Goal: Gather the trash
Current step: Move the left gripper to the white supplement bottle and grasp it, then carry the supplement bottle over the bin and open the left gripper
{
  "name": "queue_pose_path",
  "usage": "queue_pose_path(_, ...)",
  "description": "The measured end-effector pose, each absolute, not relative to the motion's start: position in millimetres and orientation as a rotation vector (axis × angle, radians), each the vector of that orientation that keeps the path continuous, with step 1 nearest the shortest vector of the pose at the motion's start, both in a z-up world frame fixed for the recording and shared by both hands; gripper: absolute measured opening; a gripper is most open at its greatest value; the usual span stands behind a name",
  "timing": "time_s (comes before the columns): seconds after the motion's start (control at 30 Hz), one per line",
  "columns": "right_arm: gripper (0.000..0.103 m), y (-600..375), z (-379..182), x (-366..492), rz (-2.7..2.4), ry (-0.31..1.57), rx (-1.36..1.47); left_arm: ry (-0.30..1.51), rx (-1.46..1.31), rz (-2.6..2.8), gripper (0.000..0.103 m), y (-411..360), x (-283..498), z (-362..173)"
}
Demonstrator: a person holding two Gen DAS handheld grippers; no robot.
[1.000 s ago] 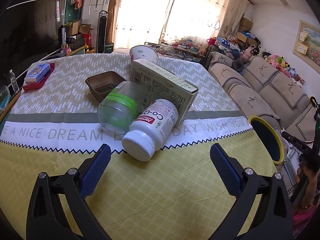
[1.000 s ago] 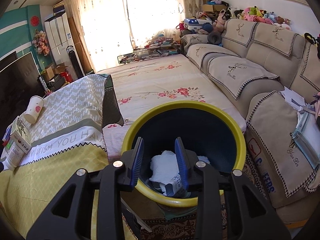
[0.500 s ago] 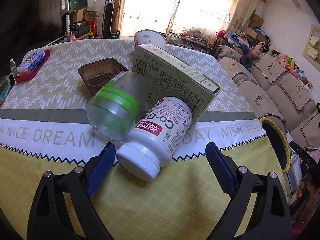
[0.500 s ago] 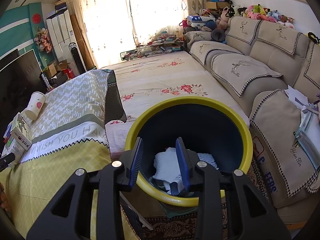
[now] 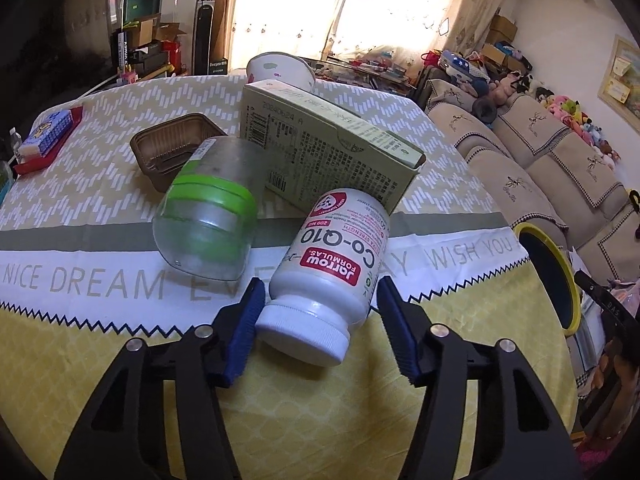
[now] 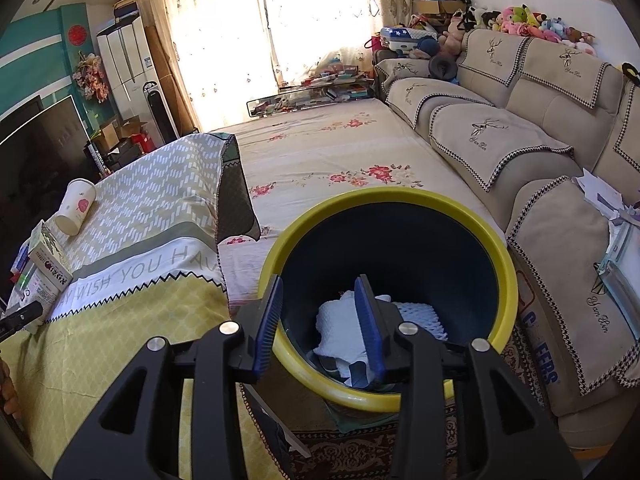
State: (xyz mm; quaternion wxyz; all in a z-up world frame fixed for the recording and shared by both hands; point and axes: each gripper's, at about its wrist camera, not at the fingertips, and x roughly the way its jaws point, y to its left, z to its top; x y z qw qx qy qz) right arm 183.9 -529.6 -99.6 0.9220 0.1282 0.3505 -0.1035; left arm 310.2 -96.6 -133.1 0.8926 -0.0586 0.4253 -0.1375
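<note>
Left tongs (image 5: 318,322) straddle the white supplement bottle (image 5: 334,264) on the bench (image 5: 100,360)

Pads flank its cap end — contact unclear. Right tongs (image 6: 320,322) — part-open, empty — hang over the yellow-rimmed bin (image 6: 506,292) holding white trash (image 6: 340,330).

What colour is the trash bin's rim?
Yellow, around a dark blue inside; the trash bin shows best in the right wrist view.
</note>
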Motion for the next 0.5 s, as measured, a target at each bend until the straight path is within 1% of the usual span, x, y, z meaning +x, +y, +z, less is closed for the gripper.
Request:
queue_pose_path(0.03, 0.037, -528, -100, 184, -0.21, 0.721, 0.262, 0.877, -0.126, -0.288, 0.063, -98, 310, -133)
queue_pose_path(0.13, 0.037, -528, -100, 184, -0.204, 0.722, 0.263, 0.866, -0.114, -0.296, 0.051, -103, 311, -131)
queue_pose_path(0.17, 0.037, -528, -100, 184, -0.203, 0.722, 0.263, 0.866, -0.116, -0.3, 0.05, -104, 311, -131)
queue_pose_path(0.5, 0.037, -528, -100, 185, -0.193, 0.721, 0.27, 0.796, -0.097, -0.317, 0.049, -106, 287, -113)
